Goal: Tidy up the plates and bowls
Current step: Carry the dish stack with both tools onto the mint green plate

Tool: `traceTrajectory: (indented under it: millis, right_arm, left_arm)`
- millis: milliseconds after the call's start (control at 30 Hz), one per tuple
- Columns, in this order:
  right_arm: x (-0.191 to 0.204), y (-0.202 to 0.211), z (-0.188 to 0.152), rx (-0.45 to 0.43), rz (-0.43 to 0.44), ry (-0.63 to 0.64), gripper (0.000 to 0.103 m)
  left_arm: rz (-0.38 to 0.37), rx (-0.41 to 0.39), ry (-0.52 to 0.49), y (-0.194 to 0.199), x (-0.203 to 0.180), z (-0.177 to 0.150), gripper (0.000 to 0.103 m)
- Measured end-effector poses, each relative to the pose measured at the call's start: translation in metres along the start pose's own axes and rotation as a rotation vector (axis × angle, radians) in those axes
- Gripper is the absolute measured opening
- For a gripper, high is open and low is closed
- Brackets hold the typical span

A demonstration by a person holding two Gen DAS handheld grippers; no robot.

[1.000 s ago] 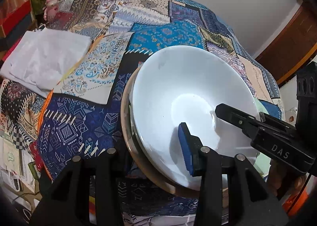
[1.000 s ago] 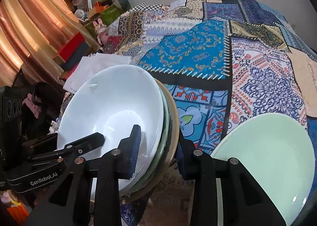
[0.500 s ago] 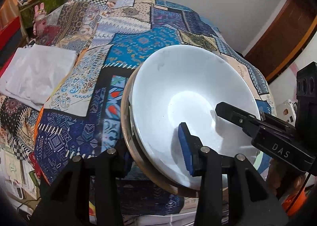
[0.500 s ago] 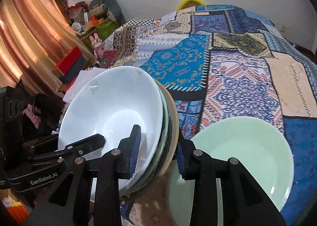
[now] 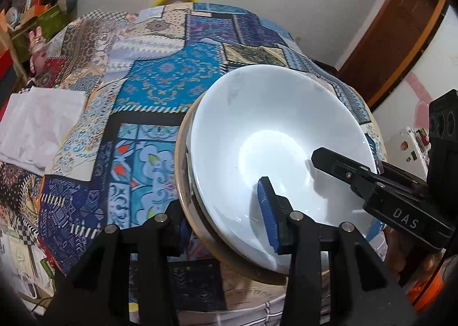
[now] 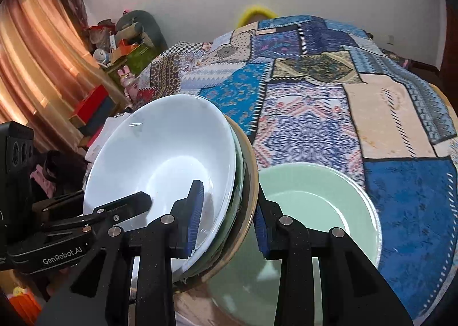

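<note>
A stack hangs tilted above the bed: a white bowl (image 5: 272,148) on top, a thin green rim under it, and a tan plate (image 5: 183,183) at the bottom. My left gripper (image 5: 223,220) is shut on the stack's near left rim, blue pad inside the bowl. My right gripper (image 6: 229,220) is shut on the opposite rim of the same white bowl (image 6: 160,165) and tan plate (image 6: 249,183). Each view shows the other gripper's upper finger lying in the bowl. A pale green bowl (image 6: 315,205) rests on the bed just right of and below the stack.
The bed carries a blue patchwork cover (image 6: 309,114). A folded white cloth (image 5: 37,125) lies on its left side. Boxes and toys crowd a shelf (image 6: 120,48) by the orange curtain (image 6: 34,68). A wooden door frame (image 5: 400,39) stands at the right.
Both grippers have carried the stack up and to the right. The green bowl has slid from the right edge to just beside and under the stack. The grips are unchanged.
</note>
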State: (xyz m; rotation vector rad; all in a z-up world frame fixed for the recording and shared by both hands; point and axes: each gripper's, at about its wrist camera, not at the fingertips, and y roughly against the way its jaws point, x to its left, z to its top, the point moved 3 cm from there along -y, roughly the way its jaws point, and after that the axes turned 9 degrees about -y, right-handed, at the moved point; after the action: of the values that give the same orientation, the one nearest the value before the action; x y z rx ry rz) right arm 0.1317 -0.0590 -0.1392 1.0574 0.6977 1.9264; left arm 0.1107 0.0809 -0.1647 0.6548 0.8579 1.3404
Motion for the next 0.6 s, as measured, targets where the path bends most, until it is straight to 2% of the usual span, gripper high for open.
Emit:
traceTrajectory:
  millis: [600]
  right_arm:
    - [-0.057,0.034,-0.009,-0.026,-0.061,-0.088,0.030]
  left_arm:
    - [-0.061,0.048,-0.092,-0.027,-0.065,0.012,0.042]
